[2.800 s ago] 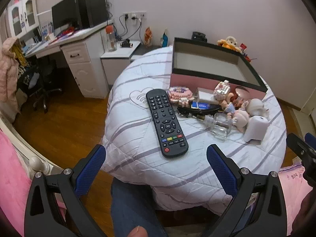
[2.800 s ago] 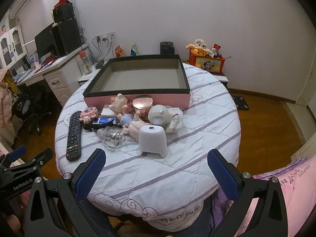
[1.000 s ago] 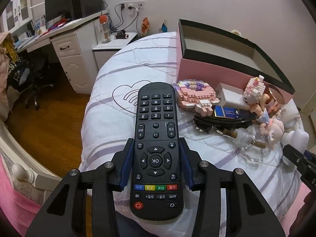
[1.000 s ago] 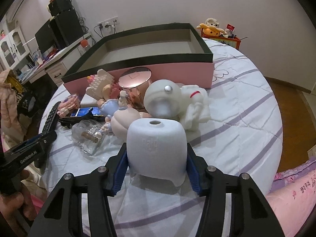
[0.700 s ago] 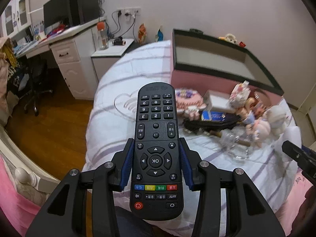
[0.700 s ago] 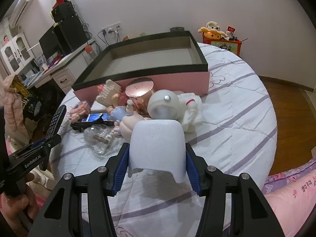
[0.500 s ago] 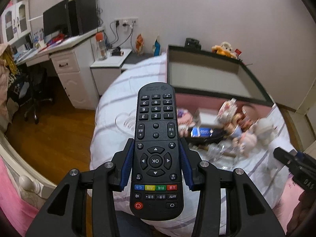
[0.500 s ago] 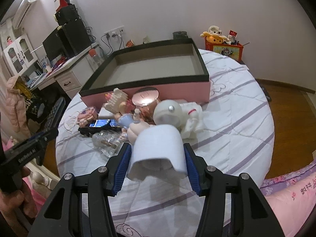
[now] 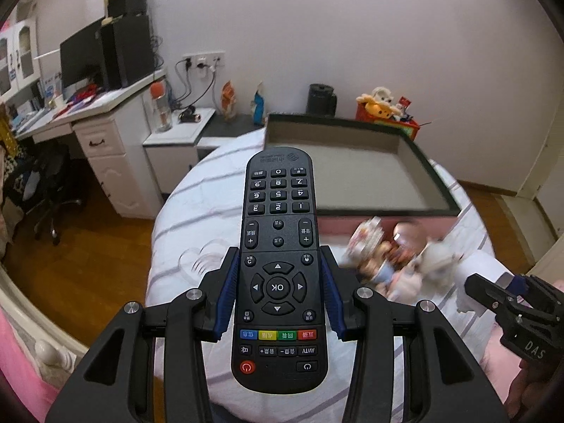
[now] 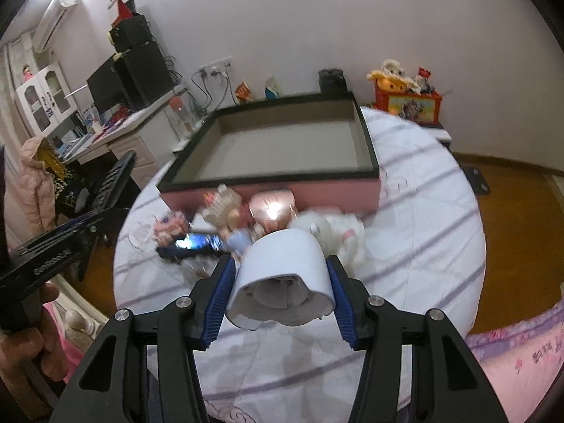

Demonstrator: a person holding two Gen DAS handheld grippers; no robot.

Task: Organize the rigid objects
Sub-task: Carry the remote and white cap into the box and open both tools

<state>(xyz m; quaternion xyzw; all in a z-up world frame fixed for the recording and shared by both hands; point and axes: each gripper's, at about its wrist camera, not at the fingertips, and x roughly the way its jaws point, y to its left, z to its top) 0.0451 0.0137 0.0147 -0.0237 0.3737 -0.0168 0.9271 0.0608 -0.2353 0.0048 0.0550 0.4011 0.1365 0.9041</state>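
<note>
A: Left wrist view first. The left gripper (image 9: 278, 296) is clamped on the black remote (image 9: 278, 268), blue pads against both long sides near the OK ring. The remote is off the table, its numbered end pointing out over the box.

B: What's around it?

A: The pink box (image 9: 356, 172) with a dark rim stands open on the round table (image 9: 183, 211), inside bare. A blurred heap of small toys (image 9: 387, 257) lies against the box's near wall, to the right of the remote. The right gripper's black frame (image 9: 511, 303) pokes in low right, with the white thing beside it.

B: Room to move?

A: White quilt with grey stripes lies bare left of the remote, out to the table's curved edge. Beyond: wooden floor, a white desk (image 9: 105, 130) with a monitor, an office chair.

B: Right wrist view?

A: The right gripper (image 10: 282, 292) grips the white dome-shaped object (image 10: 282, 275), pads on both flanks, tilted so its hollow underside faces the camera, clear of the cloth.

B: In the way?

A: The toy heap sits between it and the box's pink front wall: a rose-gold round lid (image 10: 271, 208), a white figure (image 10: 331, 236), a dark flat item with a blue screen (image 10: 194, 246). All blurred. The left gripper's frame (image 10: 60, 250) shows far left, held in a hand (image 10: 42, 320).

B: Free space?

A: Bare striped quilt to the right of the heap and in front. Orange toy box (image 10: 409, 102) by the wall behind.
</note>
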